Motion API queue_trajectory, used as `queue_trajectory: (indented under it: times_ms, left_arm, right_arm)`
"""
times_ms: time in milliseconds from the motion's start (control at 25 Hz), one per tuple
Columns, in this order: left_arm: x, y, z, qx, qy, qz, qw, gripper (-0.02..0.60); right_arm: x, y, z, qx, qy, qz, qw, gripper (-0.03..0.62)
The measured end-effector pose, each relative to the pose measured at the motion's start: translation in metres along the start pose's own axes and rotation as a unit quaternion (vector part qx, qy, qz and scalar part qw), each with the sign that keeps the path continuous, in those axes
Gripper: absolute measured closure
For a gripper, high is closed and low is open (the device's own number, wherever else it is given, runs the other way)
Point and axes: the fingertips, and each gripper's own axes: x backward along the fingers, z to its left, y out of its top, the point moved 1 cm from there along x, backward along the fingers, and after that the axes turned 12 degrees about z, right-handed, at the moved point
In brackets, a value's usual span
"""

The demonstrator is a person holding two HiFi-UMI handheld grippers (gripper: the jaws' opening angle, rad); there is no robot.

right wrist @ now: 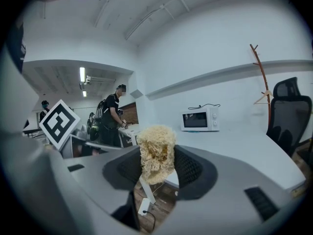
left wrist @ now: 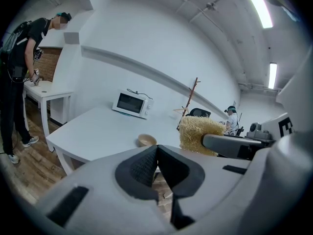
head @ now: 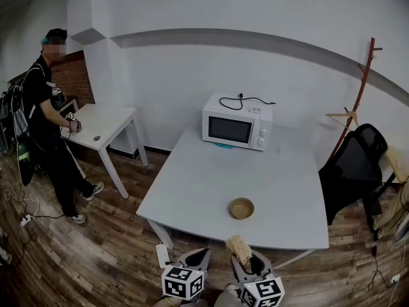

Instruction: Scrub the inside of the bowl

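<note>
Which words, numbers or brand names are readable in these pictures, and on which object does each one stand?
No text is readable.
Microwave: print on its control panel, if any, is too small to read.
Marker cubes: only black-and-white square patterns, no letters.

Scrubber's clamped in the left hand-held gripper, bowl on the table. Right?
No. The right hand-held gripper clamps the scrubber, as the right gripper view shows; the left hand-held gripper is shut on nothing. The bowl is on the table.
</note>
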Motion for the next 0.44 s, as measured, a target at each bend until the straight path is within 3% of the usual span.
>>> queue_trajectory:
  times_ms: [440]
  left_arm:
    - [0.0088, -0.0052, 0.0024, 0.004, -0.002, -0.006, 1.0, 0.563]
  right_arm:
    - [0.0009, -0.0035, 0.0103, 0.003, 0.002, 0.001, 1.0, 0.41]
